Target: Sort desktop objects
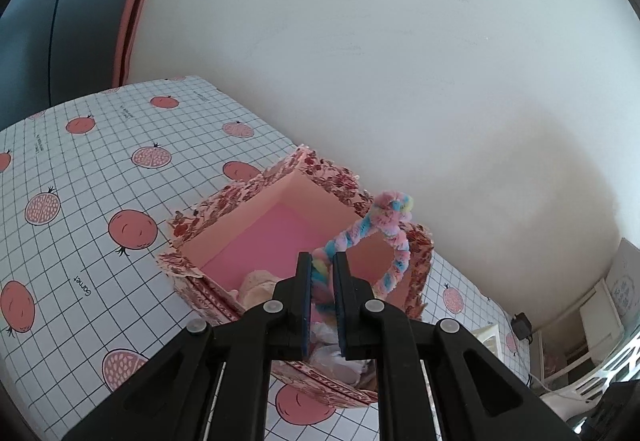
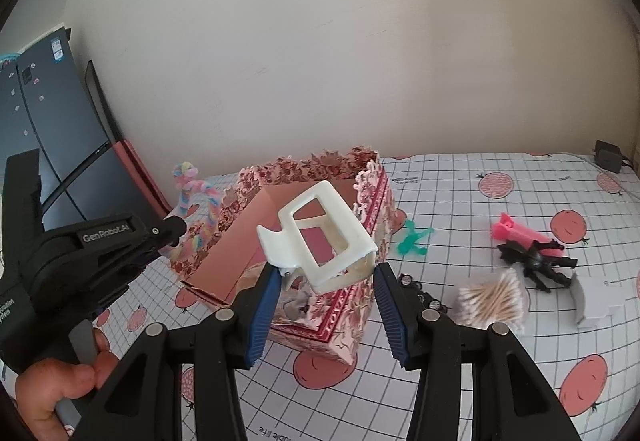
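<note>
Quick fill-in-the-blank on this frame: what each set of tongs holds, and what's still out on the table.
1. The left tongs are shut on a pastel ____ loop.
2. The right tongs hold a white hair ____ over the floral box.
3. The cotton swabs lie on the ____, outside the box.

Missing: pipe-cleaner; claw clip; tablecloth

Table under a grid cloth printed with pomegranates

The table [image 2: 500, 353] bears a floral box [image 2: 344, 325] near its back edge; right of it lie a green figure [image 2: 412, 239], a pink toy [image 2: 524, 235], a black figure [image 2: 536, 265], a cotton swab bundle [image 2: 492, 301], a grey piece [image 2: 596, 301], and a black adapter [image 2: 608, 155] at the far corner.
</note>
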The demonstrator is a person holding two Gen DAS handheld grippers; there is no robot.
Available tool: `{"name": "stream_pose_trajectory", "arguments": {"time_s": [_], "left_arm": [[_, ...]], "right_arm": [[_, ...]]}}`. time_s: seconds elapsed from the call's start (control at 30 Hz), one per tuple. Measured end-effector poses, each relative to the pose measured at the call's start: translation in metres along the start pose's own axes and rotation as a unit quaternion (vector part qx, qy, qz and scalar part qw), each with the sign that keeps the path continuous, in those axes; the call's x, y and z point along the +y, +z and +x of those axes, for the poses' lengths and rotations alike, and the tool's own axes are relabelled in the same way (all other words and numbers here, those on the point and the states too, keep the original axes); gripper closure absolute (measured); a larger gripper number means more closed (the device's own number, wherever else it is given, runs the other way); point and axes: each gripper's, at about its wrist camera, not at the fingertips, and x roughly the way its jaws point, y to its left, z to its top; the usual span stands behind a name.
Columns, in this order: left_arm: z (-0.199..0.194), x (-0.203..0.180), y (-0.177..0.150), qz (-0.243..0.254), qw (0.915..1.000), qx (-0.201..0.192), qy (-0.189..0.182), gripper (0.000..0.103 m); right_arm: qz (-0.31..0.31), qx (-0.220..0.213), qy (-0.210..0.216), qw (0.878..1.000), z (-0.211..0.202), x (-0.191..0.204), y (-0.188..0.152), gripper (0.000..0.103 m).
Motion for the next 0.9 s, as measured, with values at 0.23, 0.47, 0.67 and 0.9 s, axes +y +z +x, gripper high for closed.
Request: {"name": "stream_pose_trajectory", "arguments": {"time_s": [0.23, 0.47, 0.67, 0.9], "left_arm": [[0.001, 0.009, 0.001, -0.011, 0.9999, 0.004, 0.002, 0.093], [0.009, 0.021, 0.001, -0.027, 0.9994, 0.017, 0.016, 0.093], [0.018, 0.027, -0.001, -0.037, 0.9985, 0.035, 0.021, 0.093], [0.022, 0.03, -0.003, -0.044, 0.9979, 0.042, 0.022, 0.093]], "right_arm": [[-0.005, 0.003, 0.005, 1.0, 0.01, 0.01, -0.002, 0.052], [-0.011, 0.01, 0.009, 1.0, 0.018, 0.018, -0.008, 0.052], [-0.008, 0.019, 0.005, 1.0, 0.026, 0.018, -0.009, 0.052], [-0.009, 0.025, 0.003, 1.0, 0.032, 0.019, -0.011, 0.052]]}}
